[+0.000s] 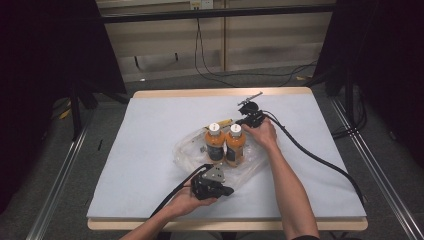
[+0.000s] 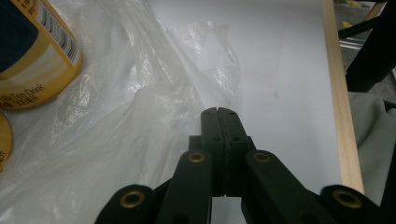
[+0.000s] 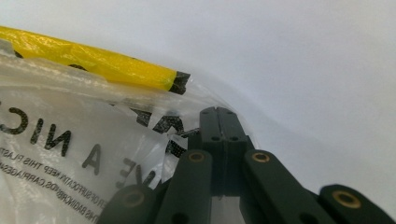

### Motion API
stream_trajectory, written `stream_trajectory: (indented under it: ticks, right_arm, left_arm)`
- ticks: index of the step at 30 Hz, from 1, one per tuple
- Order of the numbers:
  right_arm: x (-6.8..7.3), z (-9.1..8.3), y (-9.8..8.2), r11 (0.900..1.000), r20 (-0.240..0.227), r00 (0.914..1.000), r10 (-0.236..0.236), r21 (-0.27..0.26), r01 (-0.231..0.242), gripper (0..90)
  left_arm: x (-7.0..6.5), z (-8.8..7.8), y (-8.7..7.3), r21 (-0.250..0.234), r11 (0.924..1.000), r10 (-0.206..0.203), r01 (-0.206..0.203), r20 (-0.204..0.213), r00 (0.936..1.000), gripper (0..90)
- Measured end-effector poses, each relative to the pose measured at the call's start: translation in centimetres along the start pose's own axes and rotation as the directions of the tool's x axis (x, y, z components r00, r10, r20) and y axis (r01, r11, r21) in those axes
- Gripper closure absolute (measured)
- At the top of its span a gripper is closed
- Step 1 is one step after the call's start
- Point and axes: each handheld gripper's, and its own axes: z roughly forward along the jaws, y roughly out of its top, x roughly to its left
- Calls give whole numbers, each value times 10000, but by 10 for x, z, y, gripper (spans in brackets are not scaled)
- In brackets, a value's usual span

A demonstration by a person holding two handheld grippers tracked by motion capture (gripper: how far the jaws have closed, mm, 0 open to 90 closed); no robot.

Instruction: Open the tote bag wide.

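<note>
Two orange drink bottles (image 1: 226,144) with white caps stand upright side by side on a crumpled clear plastic bag (image 1: 187,147) in the middle of the mat. My left gripper (image 1: 229,190) lies near the bag's front edge, jaws shut and empty. Its own view has the tips (image 2: 218,112) over the bag (image 2: 116,121), with a bottle's base (image 2: 35,56) at upper left. My right gripper (image 1: 240,121) rests behind the bottles, shut. In its view the tips (image 3: 218,112) lie on the printed bag (image 3: 70,144) by its yellow strip (image 3: 93,63); nothing shows between the jaws.
A pale grey mat (image 1: 150,125) covers the wooden table (image 1: 220,93). The table's edge (image 2: 343,116) runs close to the left gripper. Black cables (image 1: 320,160) trail off both grippers. Dark stands and floor cables (image 1: 215,75) surround the table.
</note>
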Motion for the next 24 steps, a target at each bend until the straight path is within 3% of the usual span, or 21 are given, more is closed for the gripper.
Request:
stream_trajectory:
  ticks: [2, 5, 7, 10, 15, 19, 20, 22, 24]
  right_arm:
    - [3, -3, 0, 9998, -148, 9997, -169, -42, 168, 900]
    - [4, -12, 1, 9979, -461, 9989, -94, -650, 64, 900]
    - [5, -18, 3, 9965, -451, 9987, -219, -814, 182, 900]
    - [9, -28, 2, 9953, -382, 9982, -457, -870, 422, 900]
    - [10, -46, -5, 9888, -666, 9967, -458, -1447, 358, 900]
    - [6, -61, -10, 9797, -803, 9961, -377, -1992, 210, 900]
    - [5, -65, -11, 9775, -767, 9963, -393, -2097, 225, 900]
    - [4, -71, -13, 9742, -716, 9966, -400, -2245, 230, 900]
    - [2, -77, -16, 9701, -697, 9968, -388, -2416, 209, 900]
  left_arm:
    - [0, 0, 0, -52, 10000, -4, 4, -23, 10000, 900]
    - [-1, 1, 1, -26, 10000, 81, -81, -4, 10000, 900]
    - [-4, 0, 3, -131, 9999, -26, 24, -137, 9999, 900]
    - [-6, -1, 6, -283, 9996, -15, 16, 22, 10000, 900]
    - [-7, -11, 10, -614, 9981, 6, -6, -6, 10000, 900]
    - [-1, -25, 12, -1163, 9931, -188, 156, -267, 9995, 900]
    - [0, -27, 12, -1453, 9887, -406, 370, -224, 9989, 900]
    - [3, -35, 13, -1503, 9881, -404, 334, -442, 9982, 900]
    - [6, -42, 13, -1912, 9806, -551, 434, -566, 9969, 900]
